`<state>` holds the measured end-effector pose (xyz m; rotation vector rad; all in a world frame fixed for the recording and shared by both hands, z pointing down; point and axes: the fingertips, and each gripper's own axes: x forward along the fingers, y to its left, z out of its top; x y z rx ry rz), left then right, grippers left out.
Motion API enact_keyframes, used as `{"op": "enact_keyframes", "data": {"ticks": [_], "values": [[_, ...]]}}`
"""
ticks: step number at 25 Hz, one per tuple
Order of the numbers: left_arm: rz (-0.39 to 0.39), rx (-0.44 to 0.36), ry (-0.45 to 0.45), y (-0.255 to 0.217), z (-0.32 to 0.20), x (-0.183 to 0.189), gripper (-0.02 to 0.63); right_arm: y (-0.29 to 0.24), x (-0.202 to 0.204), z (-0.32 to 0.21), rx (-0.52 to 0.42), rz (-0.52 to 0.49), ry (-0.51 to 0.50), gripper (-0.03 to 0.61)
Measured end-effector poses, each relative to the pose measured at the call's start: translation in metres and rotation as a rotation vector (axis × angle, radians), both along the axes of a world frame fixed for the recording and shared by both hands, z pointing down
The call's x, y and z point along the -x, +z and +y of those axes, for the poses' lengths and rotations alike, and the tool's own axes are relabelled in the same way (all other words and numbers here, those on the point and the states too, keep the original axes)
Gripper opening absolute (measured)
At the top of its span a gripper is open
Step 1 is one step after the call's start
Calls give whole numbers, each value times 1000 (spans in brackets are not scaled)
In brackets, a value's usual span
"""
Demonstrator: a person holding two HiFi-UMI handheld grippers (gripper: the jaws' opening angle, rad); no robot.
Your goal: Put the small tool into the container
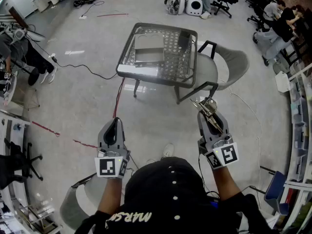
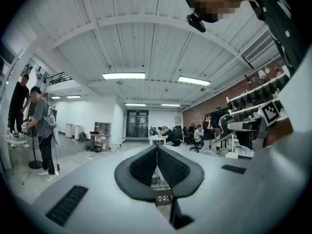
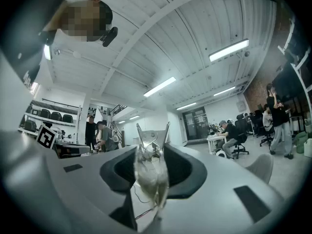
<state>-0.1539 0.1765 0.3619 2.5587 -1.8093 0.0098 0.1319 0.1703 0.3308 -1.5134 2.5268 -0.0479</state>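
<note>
Fingers of the right gripper (image 1: pixel 207 106) (image 3: pixel 152 155) are clamped on the small tool (image 1: pixel 209 112) (image 3: pixel 151 177), its metal tips poking past them. Mesh container (image 1: pixel 168 45) sits well ahead of the fingertips. Left gripper (image 1: pixel 113 126) (image 2: pixel 157 152): fingers pressed together, empty. Cap (image 1: pixel 165 194) lettering: "MARS", rest unreadable.

Grippers: two, left gripper (image 1: pixel 113 126) and right gripper (image 1: pixel 210 121).
Marker cubes: two, left cube (image 1: pixel 112 166), right cube (image 1: pixel 223 156).
Small tool (image 1: pixel 206 106): one.
Table (image 1: pixel 127 71): one.
Mesh container (image 1: pixel 165 52): one.
Grey chairs: two, near chair (image 1: pixel 73 206), far chair (image 1: pixel 233 62).
Seated people (image 1: pixel 275 30) at upper right: seemingly three, too small for a sure count.
</note>
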Motion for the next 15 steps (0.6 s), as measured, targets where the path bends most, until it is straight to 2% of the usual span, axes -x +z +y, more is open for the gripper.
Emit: {"op": "enact_keyframes", "data": {"ticks": [11,15], "values": [[-14,-3,5,2,-8,-12,26,8,-6,-10,5,27,2,141],[-17,1,-3,0,-18,-21,26,2,-13,-21,-1,-15,-15,141]]}}
